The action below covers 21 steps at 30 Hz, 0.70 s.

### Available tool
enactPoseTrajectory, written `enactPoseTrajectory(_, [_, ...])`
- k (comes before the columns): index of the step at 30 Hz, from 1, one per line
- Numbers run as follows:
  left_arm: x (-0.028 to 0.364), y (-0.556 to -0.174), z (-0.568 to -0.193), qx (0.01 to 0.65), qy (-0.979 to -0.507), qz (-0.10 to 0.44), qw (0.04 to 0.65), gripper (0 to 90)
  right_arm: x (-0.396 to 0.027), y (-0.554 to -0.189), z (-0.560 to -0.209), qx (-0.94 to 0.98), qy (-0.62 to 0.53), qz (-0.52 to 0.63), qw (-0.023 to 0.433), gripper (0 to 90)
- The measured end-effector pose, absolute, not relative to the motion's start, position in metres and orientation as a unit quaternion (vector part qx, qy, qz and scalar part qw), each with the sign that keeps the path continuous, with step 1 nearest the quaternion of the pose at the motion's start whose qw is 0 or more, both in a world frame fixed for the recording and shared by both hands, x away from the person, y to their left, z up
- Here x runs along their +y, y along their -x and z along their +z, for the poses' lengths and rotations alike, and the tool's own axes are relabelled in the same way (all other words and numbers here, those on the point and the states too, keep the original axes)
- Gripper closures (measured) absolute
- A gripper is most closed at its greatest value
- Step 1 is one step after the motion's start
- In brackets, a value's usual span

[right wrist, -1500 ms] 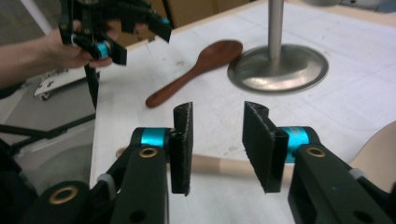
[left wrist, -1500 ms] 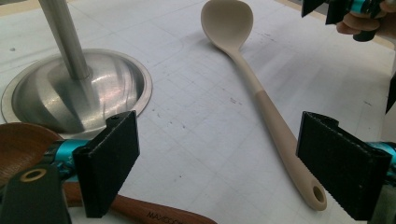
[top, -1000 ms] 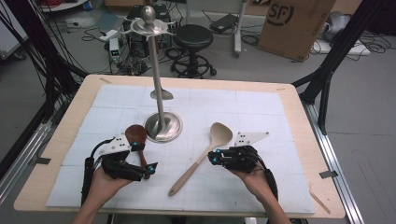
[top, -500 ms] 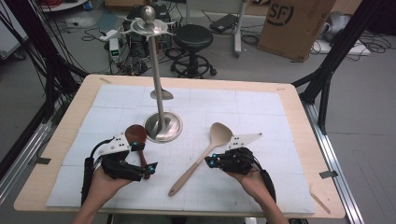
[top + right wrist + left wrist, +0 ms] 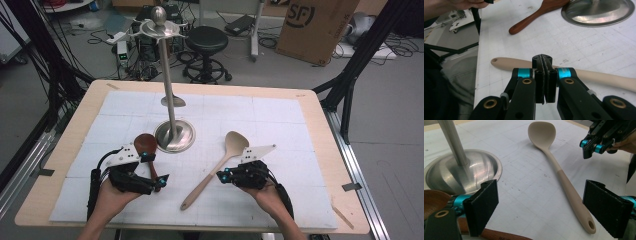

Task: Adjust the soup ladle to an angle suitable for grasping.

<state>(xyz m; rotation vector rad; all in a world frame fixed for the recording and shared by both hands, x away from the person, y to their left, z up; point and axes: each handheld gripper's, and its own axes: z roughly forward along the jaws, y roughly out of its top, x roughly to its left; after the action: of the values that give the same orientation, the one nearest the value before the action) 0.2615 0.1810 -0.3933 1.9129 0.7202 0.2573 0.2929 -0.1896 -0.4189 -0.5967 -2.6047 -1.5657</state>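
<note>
Left tongs (image 5: 540,210) spread wide, empty, wooden spoon (image 5: 147,152) at their 9 o'clock. Right tongs (image 5: 545,75) clenched on nothing, beige spoon (image 5: 217,165) just beyond on bench (image 5: 300,105).

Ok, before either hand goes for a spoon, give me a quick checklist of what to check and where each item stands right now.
1. Left tongs open: ok, black pads spread wide, nothing between them.
2. Right tongs open: not ok, pads pressed together and empty, just short of the beige spoon's handle.
3. Beige spoon free to lift: ok, flat on the white mat, touching nothing.
4. Brown wooden spoon reachable: ok, lying right beside the left tongs.
5. Metal stand upright: ok, base flat on the mat.
6. Brown spoon's bowl clear of the stand's base: cannot tell, very close.
</note>
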Motion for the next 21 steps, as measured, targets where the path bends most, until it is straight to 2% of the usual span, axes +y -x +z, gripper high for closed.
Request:
enactPoseTrajectory(9, [0.181, -0.261, -0.393, 0.3, -0.796, 0.107, 0.515, 13.9, -0.185, -0.289, -0.426, -0.845, 0.182, -0.502, 0.021, 89.3])
enactPoseTrajectory(21, [0.18, -0.262, -0.394, 0.298, -0.797, 0.107, 0.514, 13.9, -0.159, -0.287, -0.438, -0.864, 0.168, -0.472, 0.046, 89.3])
